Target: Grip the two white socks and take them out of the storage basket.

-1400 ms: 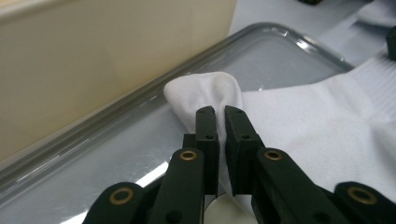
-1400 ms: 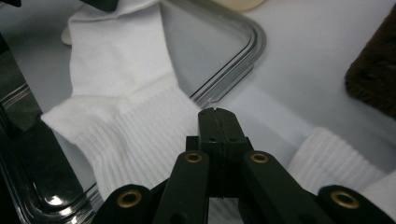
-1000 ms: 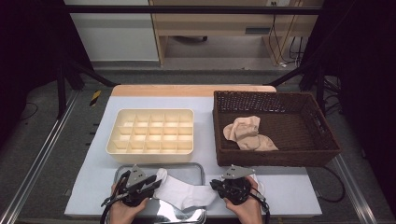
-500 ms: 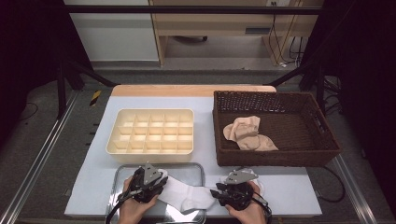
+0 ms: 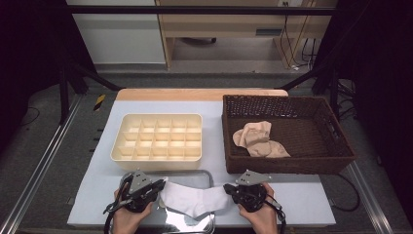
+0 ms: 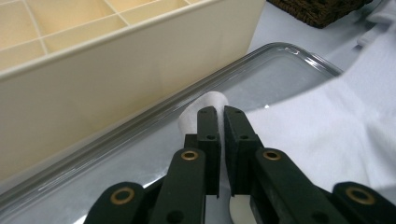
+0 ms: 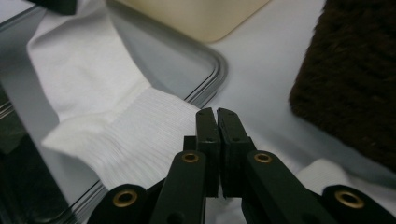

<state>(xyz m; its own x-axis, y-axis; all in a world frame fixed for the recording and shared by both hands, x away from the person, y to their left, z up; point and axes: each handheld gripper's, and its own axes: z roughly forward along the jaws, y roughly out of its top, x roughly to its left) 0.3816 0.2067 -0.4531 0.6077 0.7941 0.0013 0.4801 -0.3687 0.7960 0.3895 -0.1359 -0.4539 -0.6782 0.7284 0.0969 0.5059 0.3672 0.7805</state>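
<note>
White sock (image 5: 195,199): one, stretched over the one metal tray (image 5: 204,176).
Left gripper (image 6: 219,114): jaws just closed, pinching the sock's end.
Right gripper (image 7: 217,114): jaws just closed, pinching its ribbed cuff.
Beige socks (image 5: 258,140): two, inside the one basket (image 5: 336,146).
Divided box (image 5: 158,141): one.

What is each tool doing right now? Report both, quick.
Left tool: its jaws have just been closing, now shut on the white sock at one end.
Right tool: its jaws have just been closing, now shut on the sock's ribbed cuff.
</note>
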